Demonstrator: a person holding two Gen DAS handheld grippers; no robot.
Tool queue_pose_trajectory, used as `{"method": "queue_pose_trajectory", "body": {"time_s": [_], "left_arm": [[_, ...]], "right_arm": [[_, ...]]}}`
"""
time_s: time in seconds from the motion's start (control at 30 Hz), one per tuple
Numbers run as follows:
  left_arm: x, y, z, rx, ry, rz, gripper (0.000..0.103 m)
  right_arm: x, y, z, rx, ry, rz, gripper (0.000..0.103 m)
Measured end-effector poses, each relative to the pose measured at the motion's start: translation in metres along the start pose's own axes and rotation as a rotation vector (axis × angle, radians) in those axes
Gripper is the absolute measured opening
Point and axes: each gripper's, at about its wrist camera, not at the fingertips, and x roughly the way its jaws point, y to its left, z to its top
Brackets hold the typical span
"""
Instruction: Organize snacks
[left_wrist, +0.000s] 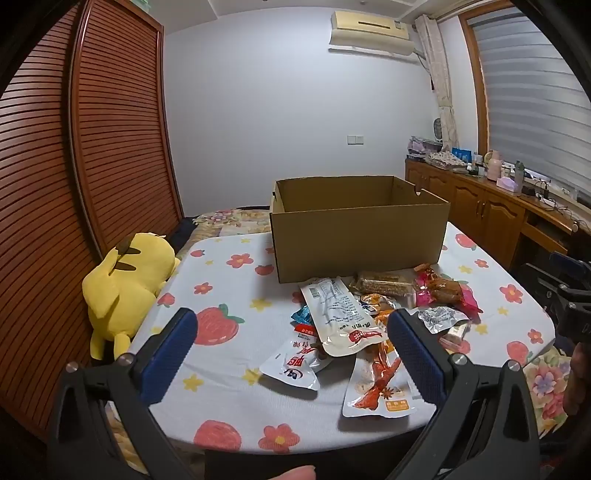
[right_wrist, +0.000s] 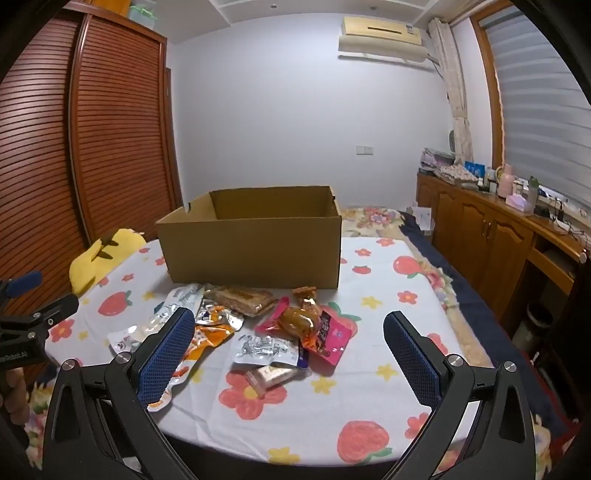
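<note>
Both claws were seen spread wide with nothing held, the left claw (left_wrist: 291, 343) poised over the near-left of the snack pile and the right claw (right_wrist: 288, 345) over its right side. The snacks lay heaped on the worktop (right_wrist: 369, 369) just in front of the open cardboard box (right_wrist: 255, 243), none yet visibly inside it. Trouble was judged likeliest from overlap: the long white pouch (left_wrist: 340, 317) rested across the sachet printed in red (left_wrist: 295, 362) and the pouch with the orange picture (left_wrist: 376, 387), so two packets might be pinched at once, or one dragged off the near edge. The glossy, flat film could slip between the ribbed blue pads (right_wrist: 166, 354). The pink wrapper (right_wrist: 325, 332), crinkled, and the silver foil packet (right_wrist: 266, 349) were thin and easily crushed; the cereal bar (right_wrist: 240, 299) looked firmer. The loose floral cloth might bunch under a low claw.
</note>
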Motion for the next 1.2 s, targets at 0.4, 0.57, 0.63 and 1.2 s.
{"method": "queue_pose_trajectory", "body": {"time_s": [0.4,0.57,0.63,1.2], "left_arm": [[-0.0033,0.0027,0.0044,-0.001,-0.001,-0.006,0.103],[-0.0031,0.0027,0.0045,-0.001,-0.001,-0.006,0.103],[-0.0033,0.0031,0.0044,-0.001,-0.002,-0.006,0.103],[-0.0042,0.0026,0.0044,0.000,-0.004,-0.005,0.103]], "right_arm": [[-0.0007,0.0004,-0.0009,0.002,0.000,0.000,0.103],[-0.0007,0.0008,-0.0011,0.001,0.001,0.001,0.103],[-0.0007,0.0008,-0.0014,0.001,0.000,0.001,0.103],[-0.0006,0.0007,-0.0015,0.002,0.000,0.000,0.103]]}}
